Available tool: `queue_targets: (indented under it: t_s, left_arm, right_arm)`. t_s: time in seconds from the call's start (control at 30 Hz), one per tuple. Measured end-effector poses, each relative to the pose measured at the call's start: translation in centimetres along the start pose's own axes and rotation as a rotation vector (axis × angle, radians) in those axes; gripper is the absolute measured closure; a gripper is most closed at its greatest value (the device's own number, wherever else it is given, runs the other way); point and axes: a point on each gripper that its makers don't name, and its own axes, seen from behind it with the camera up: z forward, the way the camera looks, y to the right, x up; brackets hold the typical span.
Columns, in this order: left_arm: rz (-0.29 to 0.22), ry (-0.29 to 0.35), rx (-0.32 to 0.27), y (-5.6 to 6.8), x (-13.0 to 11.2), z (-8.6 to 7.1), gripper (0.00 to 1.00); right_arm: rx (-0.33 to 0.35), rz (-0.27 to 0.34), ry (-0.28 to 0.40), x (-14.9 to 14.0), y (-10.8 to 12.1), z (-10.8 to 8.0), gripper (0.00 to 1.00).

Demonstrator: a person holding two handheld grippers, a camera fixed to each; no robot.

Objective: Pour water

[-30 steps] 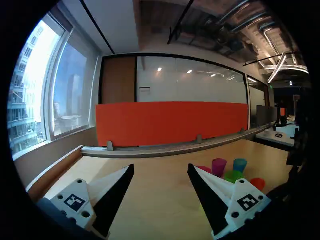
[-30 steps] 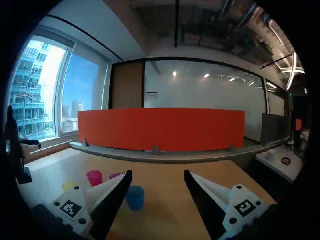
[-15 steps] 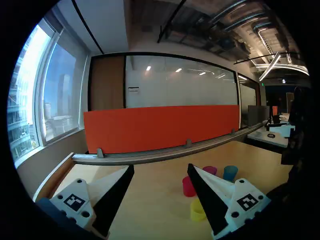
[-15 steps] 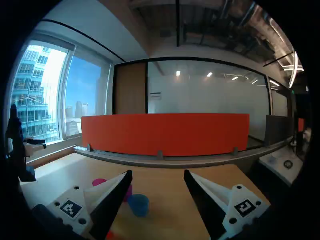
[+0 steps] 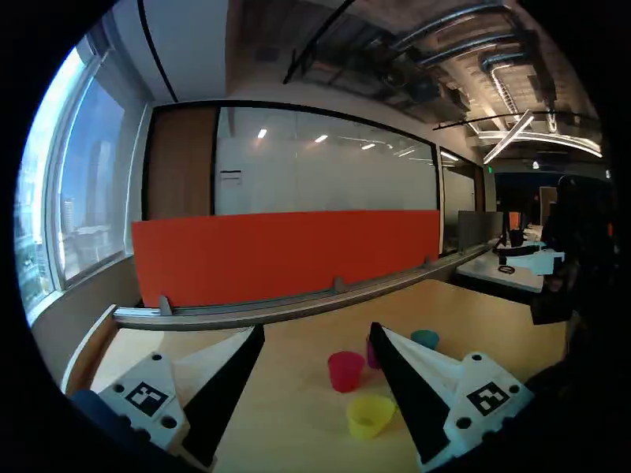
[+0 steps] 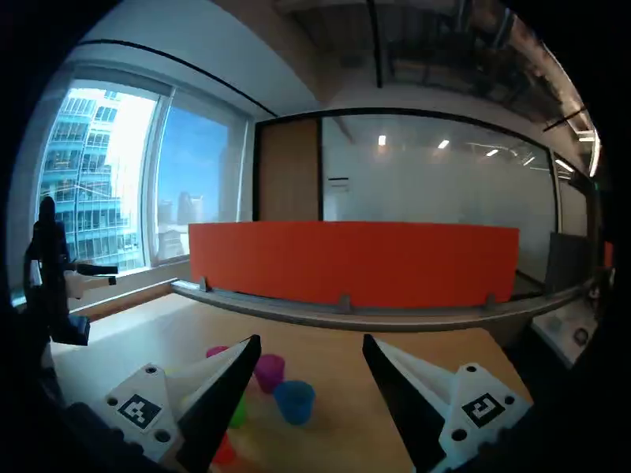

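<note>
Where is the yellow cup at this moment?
In the left gripper view, the yellow cup sits on the wooden table, right of centre, just nearer than the red cup.

orange partition [image 5: 284, 252], window [image 6: 102, 189], glass wall [image 6: 434, 181]

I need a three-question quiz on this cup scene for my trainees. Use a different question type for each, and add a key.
1. True or false: the left gripper and the right gripper are both open and hold nothing.
2. In the left gripper view, the small plastic cup nearest the camera on the pale wooden table is: A black, B yellow, C white.
3. Fill the gap: in the right gripper view, the blue plastic cup stands between the fingers, and the long desk divider behind it is ___.

Key: 1 true; 2 B; 3 orange.
</note>
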Motion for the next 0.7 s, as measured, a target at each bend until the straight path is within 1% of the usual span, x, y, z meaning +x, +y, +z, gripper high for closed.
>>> queue_targets:
  t_s: [0.17, 0.27, 0.37, 0.5, 0.7]
  left_arm:
    - [-0.011, 0.003, -0.077, 1.5, 0.7, 0.2, 0.01]
    - [-0.003, 0.005, -0.125, 2.6, 0.9, 0.3, 0.01]
    - [0.012, -0.008, -0.169, 3.6, 0.6, 0.4, 0.01]
    - [0.035, -0.037, -0.203, 4.6, -0.1, 0.7, 0.01]
    - [0.064, -0.067, -0.253, 5.9, -0.9, 1.0, 0.01]
  right_arm:
    - [0.102, -0.011, -0.013, 0.4, -2.0, -0.3, 0.0]
    - [0.159, -0.014, -0.014, 0.9, -3.0, -0.6, 0.0]
    - [0.193, -0.015, -0.011, 1.4, -3.5, -0.7, 0.0]
    - [0.207, -0.019, -0.014, 1.6, -3.6, -0.7, 0.0]
    - [0.212, -0.031, -0.045, 0.9, -3.2, -0.4, 0.0]
